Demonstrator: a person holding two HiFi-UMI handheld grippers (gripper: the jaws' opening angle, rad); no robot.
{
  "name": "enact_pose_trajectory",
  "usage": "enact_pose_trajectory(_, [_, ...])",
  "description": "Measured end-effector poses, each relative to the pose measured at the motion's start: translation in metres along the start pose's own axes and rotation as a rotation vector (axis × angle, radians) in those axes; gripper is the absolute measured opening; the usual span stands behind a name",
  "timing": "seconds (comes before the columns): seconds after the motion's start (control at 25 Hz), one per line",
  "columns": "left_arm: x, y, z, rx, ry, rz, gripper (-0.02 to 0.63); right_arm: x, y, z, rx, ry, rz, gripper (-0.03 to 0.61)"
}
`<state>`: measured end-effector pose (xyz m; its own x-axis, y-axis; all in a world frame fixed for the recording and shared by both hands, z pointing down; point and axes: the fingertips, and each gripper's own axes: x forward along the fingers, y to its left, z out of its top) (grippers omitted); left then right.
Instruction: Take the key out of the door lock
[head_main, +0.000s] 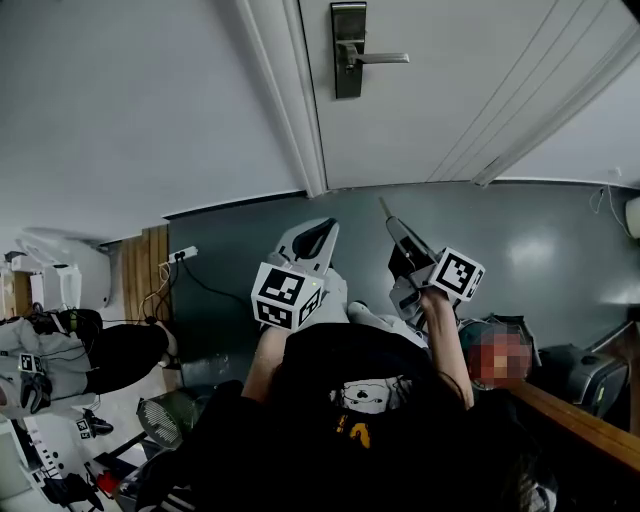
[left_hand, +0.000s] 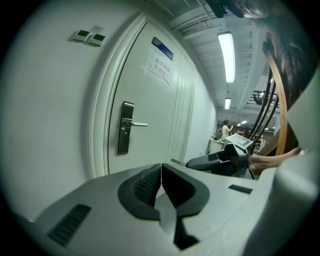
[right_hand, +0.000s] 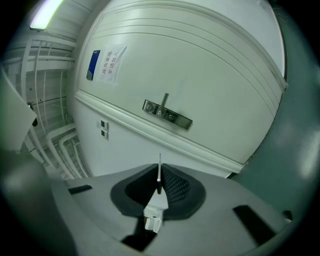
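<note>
The pale door (head_main: 470, 90) carries a metal lock plate (head_main: 348, 50) with a lever handle (head_main: 385, 58), far ahead of both grippers. My right gripper (head_main: 392, 222) is shut on the key (head_main: 382, 206), whose thin blade sticks out past the tips. In the right gripper view the key (right_hand: 159, 167) stands edge-on between the pads of that gripper (right_hand: 159, 176), with the lock plate (right_hand: 167, 114) well beyond. My left gripper (head_main: 322, 230) is shut and holds nothing; its own view shows the jaws of the left gripper (left_hand: 161, 167) meeting, the lock plate (left_hand: 125, 127) and the right gripper (left_hand: 192, 162).
A white door frame (head_main: 300, 110) borders the door on the left. A paper notice (left_hand: 160, 67) hangs high on the door. A power strip (head_main: 182, 254) with cables lies on the floor, a seated person (head_main: 100, 355) is at left, and a wooden rail (head_main: 580, 425) at right.
</note>
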<state>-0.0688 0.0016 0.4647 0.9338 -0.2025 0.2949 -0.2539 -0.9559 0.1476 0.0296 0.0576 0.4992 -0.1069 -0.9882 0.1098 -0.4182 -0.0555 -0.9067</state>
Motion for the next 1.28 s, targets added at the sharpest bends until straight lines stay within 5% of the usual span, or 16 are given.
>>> enact_pose_trajectory(0.36, [-0.019, -0.039, -0.01, 0.031, -0.008, 0.006, 0.009, -0.033, 0.01, -0.021, -0.022, 0.019, 0.045, 0.021])
enact_pose_trajectory(1.28, [-0.038, -0.051, -0.008, 0.054, -0.019, -0.002, 0.009, -0.033, 0.026, -0.048, -0.039, 0.072, 0.047, 0.021])
